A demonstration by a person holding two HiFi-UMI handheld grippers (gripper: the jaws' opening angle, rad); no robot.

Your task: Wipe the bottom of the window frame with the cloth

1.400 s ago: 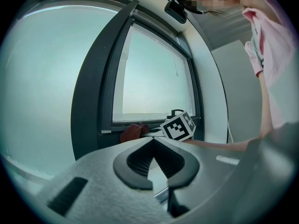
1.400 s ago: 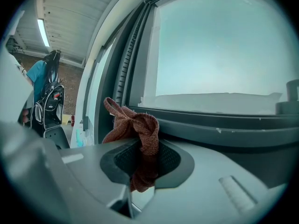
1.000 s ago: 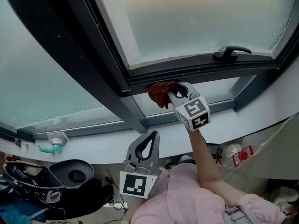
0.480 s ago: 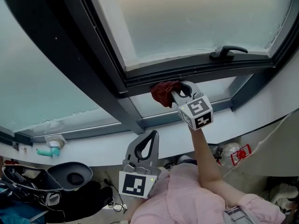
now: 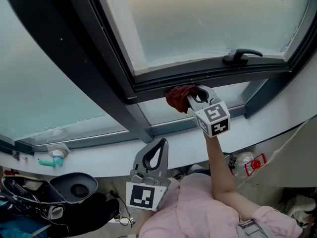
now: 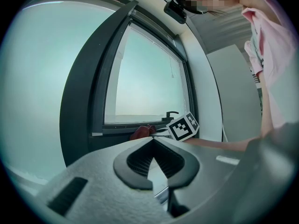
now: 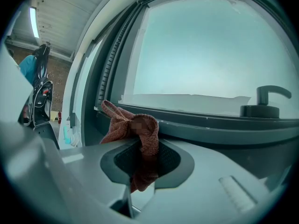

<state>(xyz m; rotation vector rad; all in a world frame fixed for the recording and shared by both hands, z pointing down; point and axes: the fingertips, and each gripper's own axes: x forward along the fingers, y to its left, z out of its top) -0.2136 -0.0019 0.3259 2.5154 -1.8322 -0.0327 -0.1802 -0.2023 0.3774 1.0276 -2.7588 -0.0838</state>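
Cloth (image 5: 178, 97), dark red, bunched up, against bottom rail of window frame (image 5: 213, 75); pinched tight betw. jaws of right gripper (image 5: 192, 101), one end trailing down thru jaw gap; window handle (image 5: 241, 55) at approx. 2 o'clock from cloth, well apart; left gripper (image 5: 157, 153) low, at 7 o'clock from right one, jaws closed on nothing, clear of frame.

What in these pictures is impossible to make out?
- Head view: where the cloth meets the window frame, hidden under its own folds.
- Right gripper view: cloth's lower end, buried inside the right gripper.
- Any view: dirt on the frame, too fine to see.
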